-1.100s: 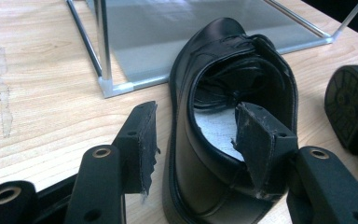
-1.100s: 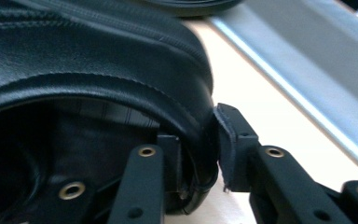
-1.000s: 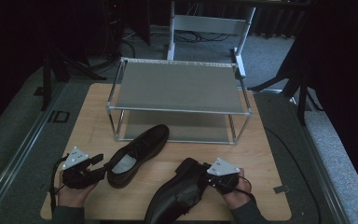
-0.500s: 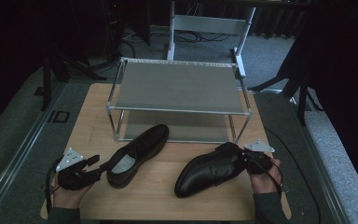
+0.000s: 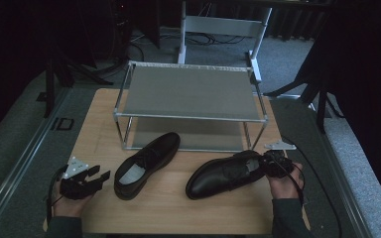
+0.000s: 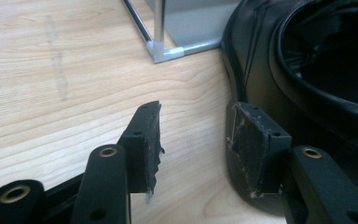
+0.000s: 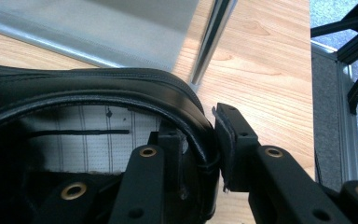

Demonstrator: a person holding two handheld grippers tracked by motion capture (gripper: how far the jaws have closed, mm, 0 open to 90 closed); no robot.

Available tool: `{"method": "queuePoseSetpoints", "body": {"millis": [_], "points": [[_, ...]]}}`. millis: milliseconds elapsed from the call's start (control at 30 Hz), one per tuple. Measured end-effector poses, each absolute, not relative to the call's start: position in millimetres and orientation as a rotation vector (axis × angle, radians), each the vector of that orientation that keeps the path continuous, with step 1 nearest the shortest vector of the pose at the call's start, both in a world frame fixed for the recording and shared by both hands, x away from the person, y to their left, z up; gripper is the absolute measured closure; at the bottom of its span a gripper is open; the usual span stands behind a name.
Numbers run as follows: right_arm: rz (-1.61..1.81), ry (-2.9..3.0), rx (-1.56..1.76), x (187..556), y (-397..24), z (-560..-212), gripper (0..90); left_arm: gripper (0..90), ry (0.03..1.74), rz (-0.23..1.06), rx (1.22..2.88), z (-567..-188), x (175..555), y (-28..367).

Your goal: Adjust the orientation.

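We see the right gripper [image 7: 200,154] with one jaw inside the heel opening of the right-hand shoe [image 5: 225,173] and the other outside it, the collar of the heel between the two pads; its jaws have just been opening a little, and the outer pad stands just beside the leather, so that we cannot tell for sure whether the pads press on it. In the high view this gripper [image 5: 273,163] lies at the shoe's heel, near the table's right edge, with the person's right hand [image 5: 284,178] behind it.

The left gripper [image 6: 193,140] has its jaws apart with nothing but bare wood between them; they have just been closing slightly. Its right-hand pad stands against the heel of the left-hand shoe [image 6: 307,70], though we cannot tell whether it touches. From above, this gripper [image 5: 92,178] rests at the table's front left, just beside that shoe [image 5: 146,163], whose pale insole shows through its opening.

Both black shoes lie on the wooden table [image 5: 99,124], well apart from each other, toes pointing away from their grippers: the left one toward the rack, the right one toward the table's middle. Behind them stands the two-tier metal rack [image 5: 191,91]; its upper and lower grey shelves both lie bare.
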State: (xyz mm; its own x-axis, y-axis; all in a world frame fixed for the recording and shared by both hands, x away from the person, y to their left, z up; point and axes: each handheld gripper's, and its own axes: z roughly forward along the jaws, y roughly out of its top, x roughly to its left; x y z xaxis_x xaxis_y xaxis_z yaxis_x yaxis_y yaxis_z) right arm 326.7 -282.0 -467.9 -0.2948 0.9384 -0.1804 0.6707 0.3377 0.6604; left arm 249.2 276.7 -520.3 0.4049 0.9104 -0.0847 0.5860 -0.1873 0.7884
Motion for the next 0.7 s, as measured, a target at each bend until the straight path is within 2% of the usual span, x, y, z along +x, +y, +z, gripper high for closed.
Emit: {"method": "queuePoseSetpoints", "body": {"millis": [267,467,700], "points": [[0.642,2.136,1.556,342.4,-294.5,-469.7,71.5,56.7,1.237,0.45,1.966,-534.1,267.4,265.0],[0.694,2.163,1.539,341.8,-300.2,-472.2,69.7,71.7,1.206,0.418,1.985,-534.5,263.9,258.2],[0.676,2.142,1.499,335.3,-296.5,-473.1,70.0,73.9,1.066,0.318,2.048,-534.0,254.5,227.6]]}}
